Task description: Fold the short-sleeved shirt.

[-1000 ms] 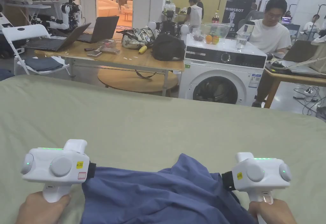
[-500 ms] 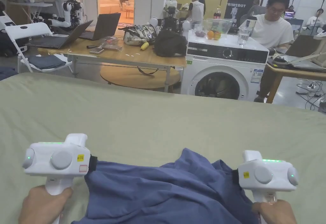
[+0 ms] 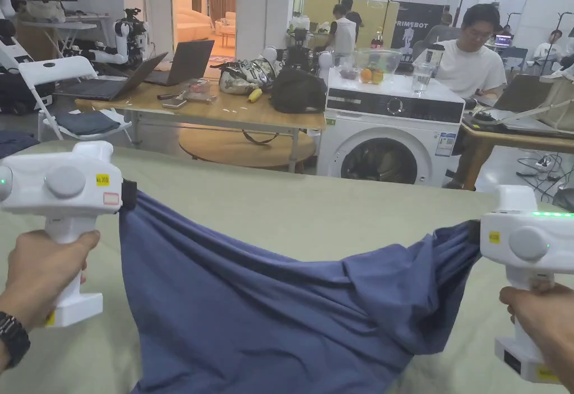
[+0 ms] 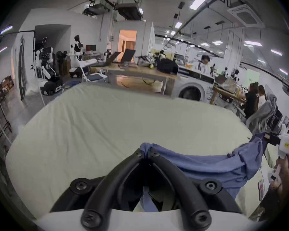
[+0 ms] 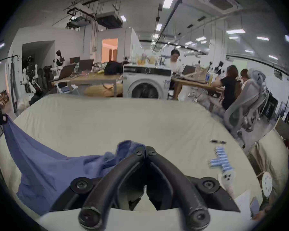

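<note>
Blue shirt [image 3: 252,311]: we are holding it stretched above the green sheet [image 3: 280,210], left gripper [image 4: 146,153] and right gripper [image 5: 145,149] each clamping an edge.

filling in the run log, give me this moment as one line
stage: spreading | left gripper: shut on blue shirt | right gripper: shut on blue shirt | shirt: lifted, stretched between grippers, middle sagging | surface: green sheet

Head view above bed [image 3: 280,210]; tool views low, sharing it.
</note>
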Demonstrator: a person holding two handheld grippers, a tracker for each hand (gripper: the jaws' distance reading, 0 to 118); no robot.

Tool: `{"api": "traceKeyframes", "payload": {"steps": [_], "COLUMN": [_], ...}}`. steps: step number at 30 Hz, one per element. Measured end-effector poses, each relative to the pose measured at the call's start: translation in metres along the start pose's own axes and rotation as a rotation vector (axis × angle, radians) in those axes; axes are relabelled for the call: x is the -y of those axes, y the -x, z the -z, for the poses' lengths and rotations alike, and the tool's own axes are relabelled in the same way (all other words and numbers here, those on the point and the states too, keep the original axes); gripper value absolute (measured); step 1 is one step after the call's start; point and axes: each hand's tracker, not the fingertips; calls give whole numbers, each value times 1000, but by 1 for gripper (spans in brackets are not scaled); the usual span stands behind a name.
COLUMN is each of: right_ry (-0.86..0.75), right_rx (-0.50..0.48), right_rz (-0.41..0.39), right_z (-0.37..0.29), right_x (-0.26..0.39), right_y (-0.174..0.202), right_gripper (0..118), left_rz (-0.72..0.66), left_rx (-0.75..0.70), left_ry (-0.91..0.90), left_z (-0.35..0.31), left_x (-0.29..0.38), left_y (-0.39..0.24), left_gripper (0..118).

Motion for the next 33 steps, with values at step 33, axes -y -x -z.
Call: {"api": "traceKeyframes", "payload": {"steps": [33], "right_ry": [-230], "right_rx": [152], "right_rz": [6], "right_z": [-27], "right_x": [-178], "right_y": [-36], "right_gripper": [0], "left_rz": [52], "left_rx": [-83], "left_ry": [-249], "left_z": [-39], "left_x": [-182], "left_y": [0], "left_gripper": [0]}}
